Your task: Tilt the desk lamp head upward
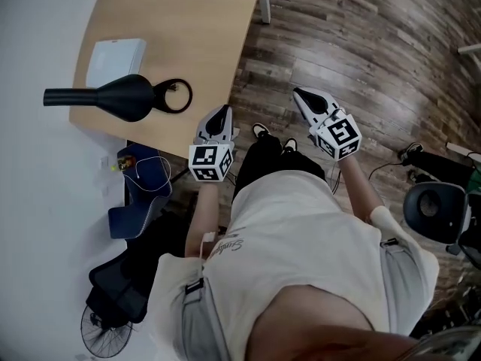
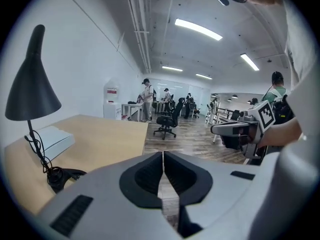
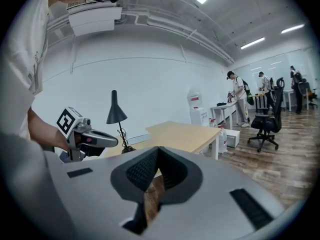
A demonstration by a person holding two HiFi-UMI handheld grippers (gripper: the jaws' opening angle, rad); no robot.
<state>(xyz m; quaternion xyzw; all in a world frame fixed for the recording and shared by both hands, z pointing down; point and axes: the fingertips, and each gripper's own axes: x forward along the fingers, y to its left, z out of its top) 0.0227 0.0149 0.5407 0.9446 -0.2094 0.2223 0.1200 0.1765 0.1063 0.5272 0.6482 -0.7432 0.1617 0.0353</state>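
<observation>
The black desk lamp (image 1: 120, 96) stands on the left part of the wooden desk (image 1: 195, 28), close to the desk's near edge, with its cone head opening downward. A flat white box (image 1: 115, 60) lies on the desk just behind it. The left gripper (image 1: 219, 113) is just beside the desk's near corner, its jaws pressed together and holding nothing. The right gripper (image 1: 303, 95) is further right of the desk, above the wooden floor (image 1: 361, 36), its jaws also together and empty
</observation>
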